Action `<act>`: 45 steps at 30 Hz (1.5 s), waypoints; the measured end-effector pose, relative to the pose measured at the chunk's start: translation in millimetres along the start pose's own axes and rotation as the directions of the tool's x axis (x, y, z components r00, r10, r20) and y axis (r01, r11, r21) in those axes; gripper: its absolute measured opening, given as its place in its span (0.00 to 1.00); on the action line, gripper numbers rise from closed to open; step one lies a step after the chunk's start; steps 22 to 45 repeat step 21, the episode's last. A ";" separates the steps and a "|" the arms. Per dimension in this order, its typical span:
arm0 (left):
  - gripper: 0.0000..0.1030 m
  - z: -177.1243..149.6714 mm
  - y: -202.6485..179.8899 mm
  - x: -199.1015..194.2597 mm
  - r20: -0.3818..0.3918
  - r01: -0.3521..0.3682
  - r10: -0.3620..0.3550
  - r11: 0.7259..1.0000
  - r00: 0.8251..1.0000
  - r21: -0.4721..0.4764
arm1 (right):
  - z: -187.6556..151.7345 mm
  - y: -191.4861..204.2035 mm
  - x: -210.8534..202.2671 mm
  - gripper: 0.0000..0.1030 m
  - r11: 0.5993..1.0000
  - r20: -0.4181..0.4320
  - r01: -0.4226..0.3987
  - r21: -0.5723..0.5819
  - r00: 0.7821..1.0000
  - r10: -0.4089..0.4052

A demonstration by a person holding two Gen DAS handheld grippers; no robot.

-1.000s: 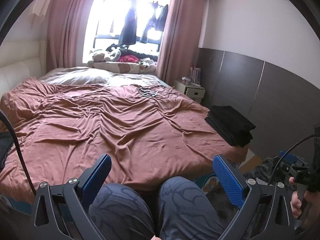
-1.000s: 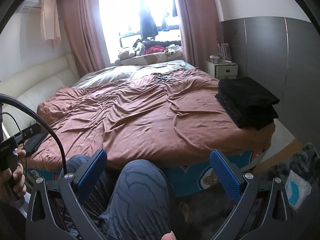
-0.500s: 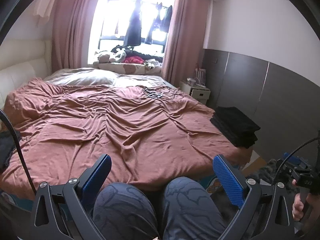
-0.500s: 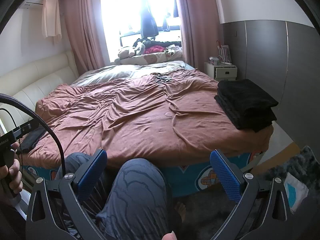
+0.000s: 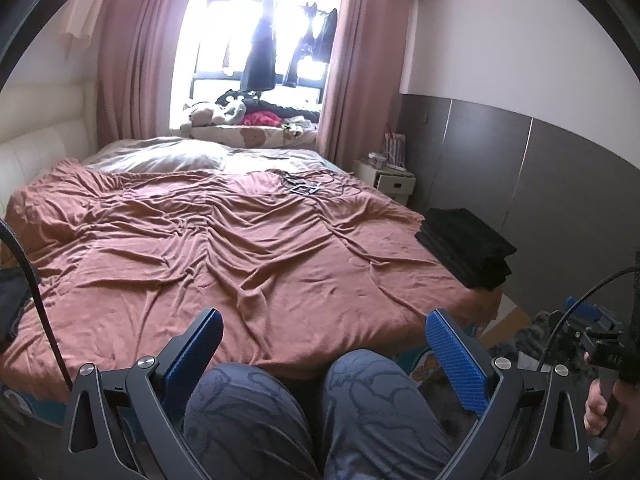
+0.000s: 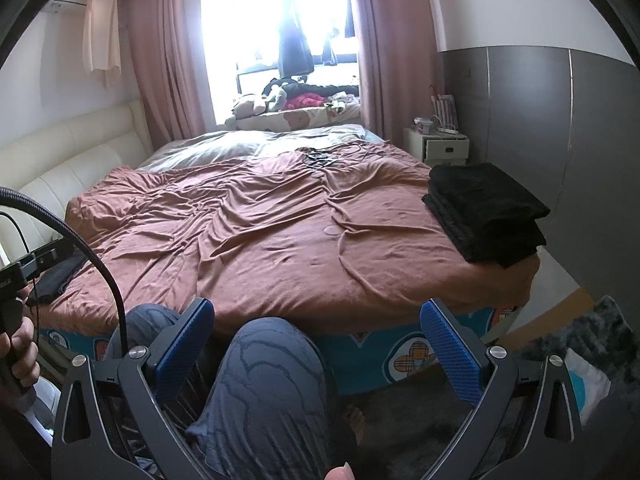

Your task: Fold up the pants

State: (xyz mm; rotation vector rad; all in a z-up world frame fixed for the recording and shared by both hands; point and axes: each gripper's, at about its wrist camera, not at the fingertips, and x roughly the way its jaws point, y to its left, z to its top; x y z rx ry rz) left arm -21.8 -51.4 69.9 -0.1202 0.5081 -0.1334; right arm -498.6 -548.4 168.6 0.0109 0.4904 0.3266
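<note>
Both claws are wide open & hold nothing: left gripper [image 5: 322,344] & right gripper [image 6: 316,334] hang over the person's knees [image 5: 288,412] at 6 o'clock. Black folded pants [image 6: 486,210] sit stacked on the brown bed [image 6: 256,240] corner, abt 2 o'clock, well apart from both
</note>
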 end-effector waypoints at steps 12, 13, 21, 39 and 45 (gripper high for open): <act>0.99 -3.5 -5.2 -1.7 0.000 0.013 -0.013 1.000 1.000 0.014 | 1.4 -8.8 -0.4 1.00 1.000 -0.001 0.004 0.000 1.000 -0.004; 0.99 -3.8 -6.7 -2.6 0.001 0.015 -0.015 1.000 1.000 0.020 | 1.0 -10.6 -0.7 1.00 1.000 -0.001 0.003 0.001 1.000 -0.003; 0.99 -3.2 -12.4 -3.2 0.000 0.024 -0.024 0.999 1.000 0.030 | 1.8 -16.2 -1.2 1.00 1.000 -0.003 0.005 0.005 1.000 -0.005; 0.99 -3.2 -12.4 -3.2 0.000 0.024 -0.024 0.999 1.000 0.030 | 1.8 -16.2 -1.2 1.00 1.000 -0.003 0.005 0.005 1.000 -0.005; 0.99 -3.2 -12.4 -3.2 0.000 0.024 -0.024 0.999 1.000 0.030 | 1.8 -16.2 -1.2 1.00 1.000 -0.003 0.005 0.005 1.000 -0.005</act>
